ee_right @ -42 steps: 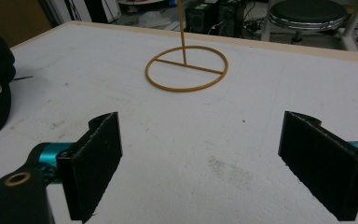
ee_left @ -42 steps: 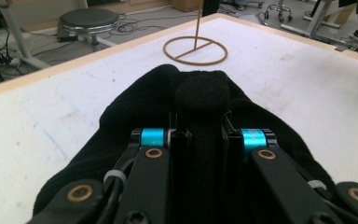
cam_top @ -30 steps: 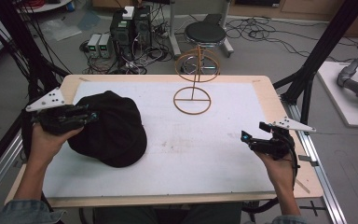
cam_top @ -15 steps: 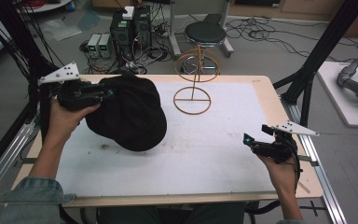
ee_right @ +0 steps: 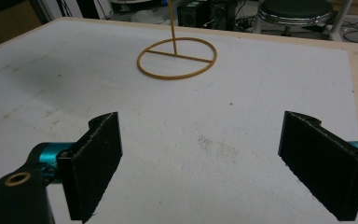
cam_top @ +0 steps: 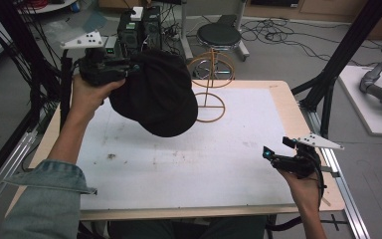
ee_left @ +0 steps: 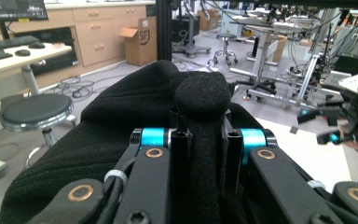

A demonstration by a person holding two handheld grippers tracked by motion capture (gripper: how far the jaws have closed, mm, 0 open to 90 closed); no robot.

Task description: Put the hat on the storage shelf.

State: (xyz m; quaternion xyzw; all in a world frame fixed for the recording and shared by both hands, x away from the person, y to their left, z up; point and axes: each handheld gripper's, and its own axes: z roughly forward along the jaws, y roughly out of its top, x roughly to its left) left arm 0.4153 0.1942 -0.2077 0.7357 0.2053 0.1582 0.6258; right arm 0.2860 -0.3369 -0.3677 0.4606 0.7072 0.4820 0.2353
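left hand-held gripper (cam_top: 129, 67): clamped on black cap (cam_top: 156, 94), cap hanging beside it above bench (cam_top: 189, 164) | right hand-held gripper (ee_right: 200, 163): jaws apart, nothing between

The table (cam_top: 288, 107) has a pale wooden border around a white, lightly soiled work surface. Black frame struts (cam_top: 350, 52) rise at its left and right sides. Behind the table, a round black stool (cam_top: 220, 35) stands on a grey floor (cam_top: 298, 55) strewn with black cables (cam_top: 278, 32). Wooden cabinets with drawers (ee_left: 98, 32) line the far wall, a cardboard box (ee_left: 140, 39) stands before them, and further workstations (ee_left: 270, 42) stand beyond.
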